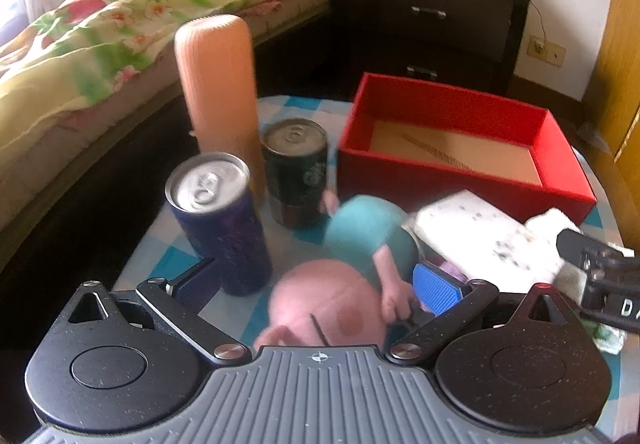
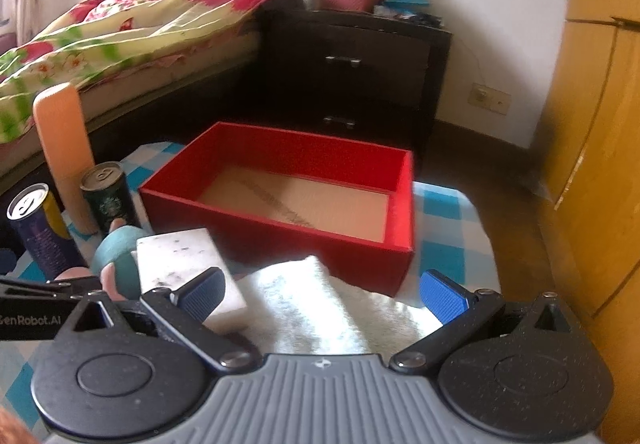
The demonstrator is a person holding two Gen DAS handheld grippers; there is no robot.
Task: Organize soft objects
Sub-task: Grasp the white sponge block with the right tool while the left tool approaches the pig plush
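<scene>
A pink plush doll with a teal body (image 1: 352, 264) lies on the checkered table between the fingers of my left gripper (image 1: 316, 284), which is open around it. It also shows in the right wrist view (image 2: 118, 260). A white speckled sponge (image 2: 192, 268) lies beside it, with a folded white towel (image 2: 320, 308) to its right. My right gripper (image 2: 322, 290) is open over the towel, its left finger by the sponge. An empty red box (image 2: 280, 236) stands just behind them.
A purple can (image 1: 218, 220), a dark green can (image 1: 294, 172) and a tall orange cylinder (image 1: 218, 84) stand at the table's left. A bed (image 2: 120, 36) is at the left, a dark nightstand (image 2: 360, 72) behind, a wooden cabinet (image 2: 592, 164) at the right.
</scene>
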